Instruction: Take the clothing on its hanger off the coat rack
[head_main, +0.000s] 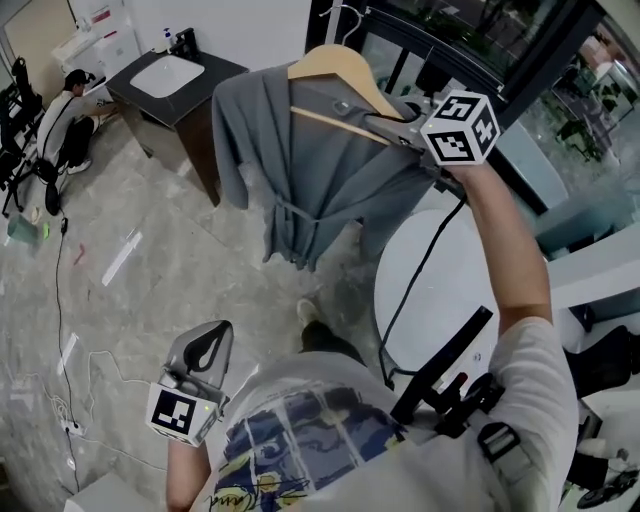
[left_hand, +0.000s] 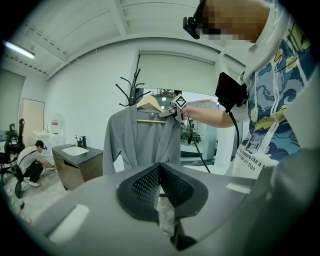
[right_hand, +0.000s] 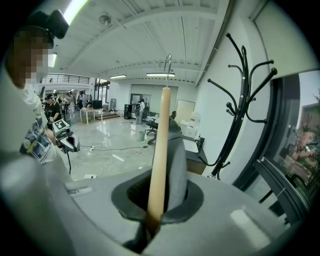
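Since the right claw (right_hand: 156, 212) is clamped shut on one arm of the wooden hanger (head_main: 335, 68), cloth and all, the grey garment (head_main: 300, 170) hangs from it at the upper middle of the head view. The carry wants a level hanger so the cloth cannot slide off. Its hook looks clear of the coat rack (right_hand: 243, 90), which stands apart at the right of the right gripper view. The left claw (head_main: 205, 352), closed and empty, sits at lower left. Open floor lies to the left; the dark cabinet (head_main: 175, 100) and the round white table (head_main: 420, 280) flank the hem.
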